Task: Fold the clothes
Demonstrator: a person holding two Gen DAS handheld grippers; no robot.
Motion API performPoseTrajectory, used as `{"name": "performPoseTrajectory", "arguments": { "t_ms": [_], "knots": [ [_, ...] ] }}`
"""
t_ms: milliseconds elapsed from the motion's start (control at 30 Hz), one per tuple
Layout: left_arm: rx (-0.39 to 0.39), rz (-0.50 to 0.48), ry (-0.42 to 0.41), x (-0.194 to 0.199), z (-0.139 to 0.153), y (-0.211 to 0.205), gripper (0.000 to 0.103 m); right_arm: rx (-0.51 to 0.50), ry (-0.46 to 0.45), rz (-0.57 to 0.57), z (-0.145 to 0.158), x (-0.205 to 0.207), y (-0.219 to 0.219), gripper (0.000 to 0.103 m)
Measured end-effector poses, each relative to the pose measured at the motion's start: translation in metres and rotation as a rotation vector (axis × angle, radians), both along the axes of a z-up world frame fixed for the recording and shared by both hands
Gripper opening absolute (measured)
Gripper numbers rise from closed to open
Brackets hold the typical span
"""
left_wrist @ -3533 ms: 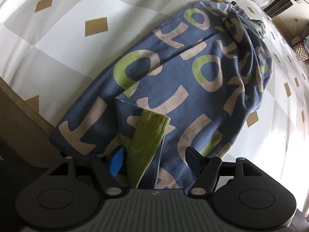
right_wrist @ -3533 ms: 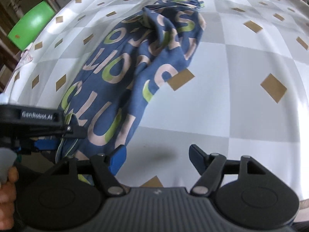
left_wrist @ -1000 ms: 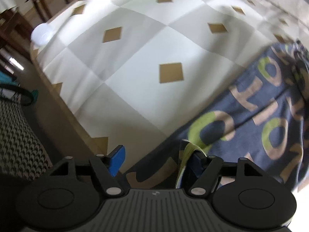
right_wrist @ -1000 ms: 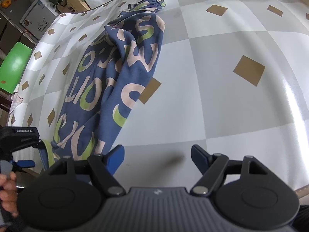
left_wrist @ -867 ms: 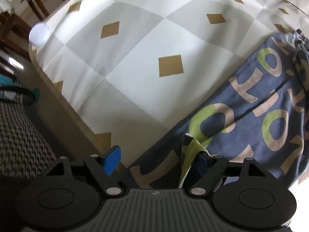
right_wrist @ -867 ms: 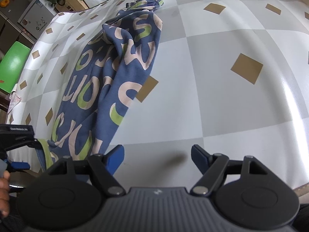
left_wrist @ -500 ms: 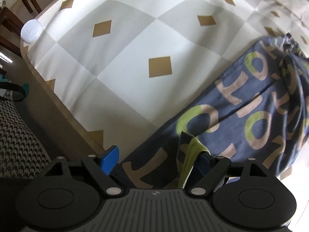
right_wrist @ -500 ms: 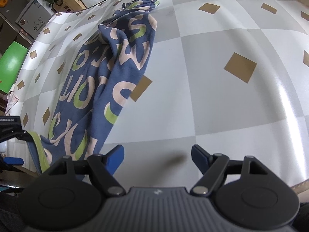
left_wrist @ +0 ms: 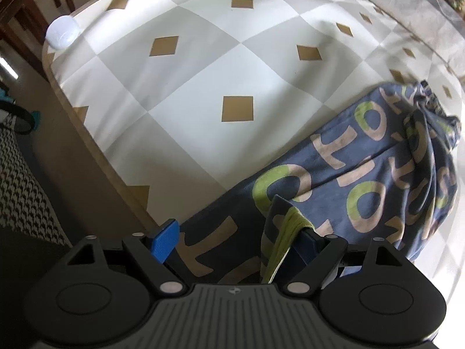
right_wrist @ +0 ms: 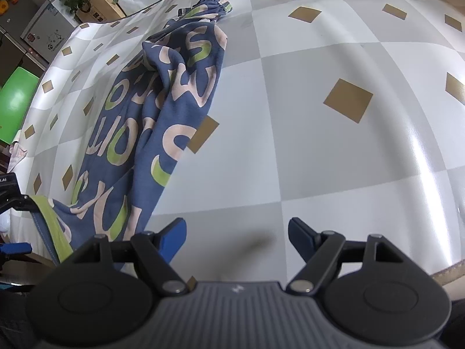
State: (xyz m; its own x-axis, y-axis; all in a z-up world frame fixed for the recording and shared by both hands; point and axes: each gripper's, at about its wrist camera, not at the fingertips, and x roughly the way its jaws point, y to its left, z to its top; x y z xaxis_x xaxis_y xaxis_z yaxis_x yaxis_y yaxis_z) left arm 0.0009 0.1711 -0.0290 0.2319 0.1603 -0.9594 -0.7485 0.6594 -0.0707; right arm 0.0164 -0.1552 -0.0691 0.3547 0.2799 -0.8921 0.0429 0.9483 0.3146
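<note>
- The left claw (left_wrist: pixel 235 237) is wide open. Its left blue finger (left_wrist: pixel 162 240) stands free above the near edge of the table (left_wrist: pixel 203 72). A green-lined hem (left_wrist: pixel 286 238) of the garment hangs over its right finger, which is mostly hidden behind the cloth; the open fingers do not pinch the hem.
- The garment (left_wrist: pixel 377 174) is of soft blue fabric, printed with big beige and lime-green letters. In the left wrist view it lies from the near edge toward the far right, where it gathers into a wrinkled bunch.
- A small white round object (left_wrist: pixel 62 32) sits at the far left corner of the table; what it is I cannot tell.
- The table carries a smooth, a little shiny cover with grey and white squares and small brown diamonds.
- In the right wrist view the garment (right_wrist: pixel 174 93) is a long, creased strip from the near left edge to the far side of the table (right_wrist: pixel 334 160).
- The right claw (right_wrist: pixel 237 234) is also wide open and holds nothing. It hovers over the bare cover at the near edge, and its left finger (right_wrist: pixel 173 235) is just beside the near end of the garment.
- A dark shadow lies on the cover between the fingers.
</note>
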Motion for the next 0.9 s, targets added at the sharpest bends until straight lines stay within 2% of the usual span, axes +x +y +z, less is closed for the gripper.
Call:
{"name": "performPoseTrajectory", "arguments": {
  "t_ms": [500, 900],
  "knots": [
    [0.002, 0.08, -0.053, -0.025, 0.011, 0.005, 0.083, -0.002, 0.0, -0.002, 0.002, -0.003, -0.002, 0.076],
    [0.029, 0.048, -0.106, -0.037, 0.026, -0.005, 0.083, -0.009, -0.001, 0.0, 0.002, -0.006, -0.003, 0.076]
  ]
}}
